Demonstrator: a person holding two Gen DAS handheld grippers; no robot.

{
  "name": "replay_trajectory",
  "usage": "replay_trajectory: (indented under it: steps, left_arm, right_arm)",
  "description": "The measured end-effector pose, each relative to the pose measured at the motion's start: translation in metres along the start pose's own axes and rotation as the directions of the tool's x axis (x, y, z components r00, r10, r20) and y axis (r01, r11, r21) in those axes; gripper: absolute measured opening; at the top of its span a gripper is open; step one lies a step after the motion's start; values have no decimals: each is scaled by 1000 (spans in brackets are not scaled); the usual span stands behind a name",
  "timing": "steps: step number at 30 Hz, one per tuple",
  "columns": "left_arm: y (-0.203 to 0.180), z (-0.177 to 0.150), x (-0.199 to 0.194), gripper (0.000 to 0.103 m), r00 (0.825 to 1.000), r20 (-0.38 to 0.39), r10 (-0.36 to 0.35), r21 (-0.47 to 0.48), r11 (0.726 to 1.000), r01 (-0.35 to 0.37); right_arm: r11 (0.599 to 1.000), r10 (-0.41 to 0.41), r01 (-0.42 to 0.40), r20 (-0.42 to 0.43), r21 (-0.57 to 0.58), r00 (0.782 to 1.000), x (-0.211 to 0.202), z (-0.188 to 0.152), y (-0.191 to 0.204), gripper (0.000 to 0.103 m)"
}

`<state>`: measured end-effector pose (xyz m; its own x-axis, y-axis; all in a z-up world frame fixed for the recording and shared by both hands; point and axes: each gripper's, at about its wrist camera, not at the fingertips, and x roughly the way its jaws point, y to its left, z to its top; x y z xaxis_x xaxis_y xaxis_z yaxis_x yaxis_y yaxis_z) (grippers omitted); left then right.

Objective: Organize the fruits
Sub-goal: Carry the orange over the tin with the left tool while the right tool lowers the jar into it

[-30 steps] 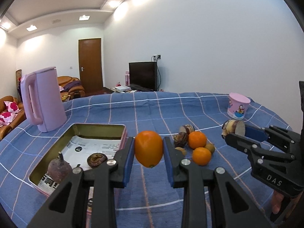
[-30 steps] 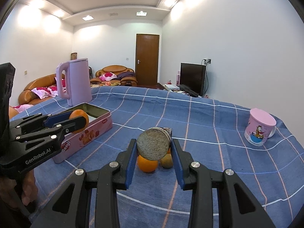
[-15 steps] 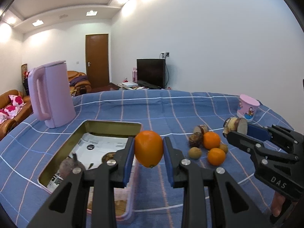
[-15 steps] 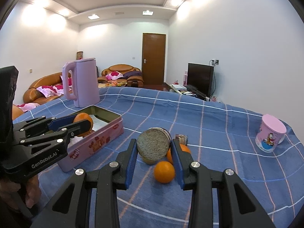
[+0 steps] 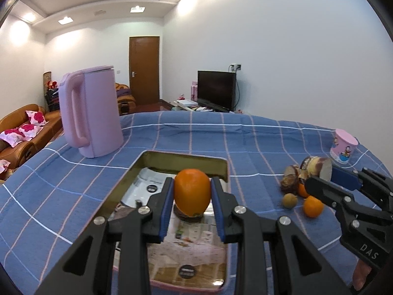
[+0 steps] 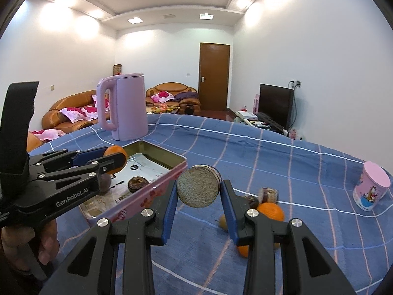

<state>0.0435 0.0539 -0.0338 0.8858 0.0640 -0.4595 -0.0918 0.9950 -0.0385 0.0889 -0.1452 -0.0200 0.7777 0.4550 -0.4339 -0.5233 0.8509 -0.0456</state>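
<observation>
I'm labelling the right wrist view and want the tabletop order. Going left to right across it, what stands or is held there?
Left gripper holding an orange → pink kettle → open tin → right gripper holding a cut fruit piece → loose orange → pink cartoon cup.

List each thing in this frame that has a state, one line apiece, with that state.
Left tool: shut on the orange, held above the tin.
Right tool: shut on the cut fruit piece.
Orange: gripped, off the table.
Cut fruit piece: gripped, cut face toward the camera.
Tin: open, no lid in sight, two dark fruits inside.
Kettle: upright, lid shut.
Pink cup: upright.
Loose fruits: on the cloth.
</observation>
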Motion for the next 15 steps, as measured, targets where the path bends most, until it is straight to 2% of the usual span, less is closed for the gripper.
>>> replay_trajectory:
  steps: [15]
  left_arm:
    - [30,9,12,31,998,-28,49,-9,999,-49]
  right_arm:
    - [996,78,-79,-21,-41,997,25,13,33,38]
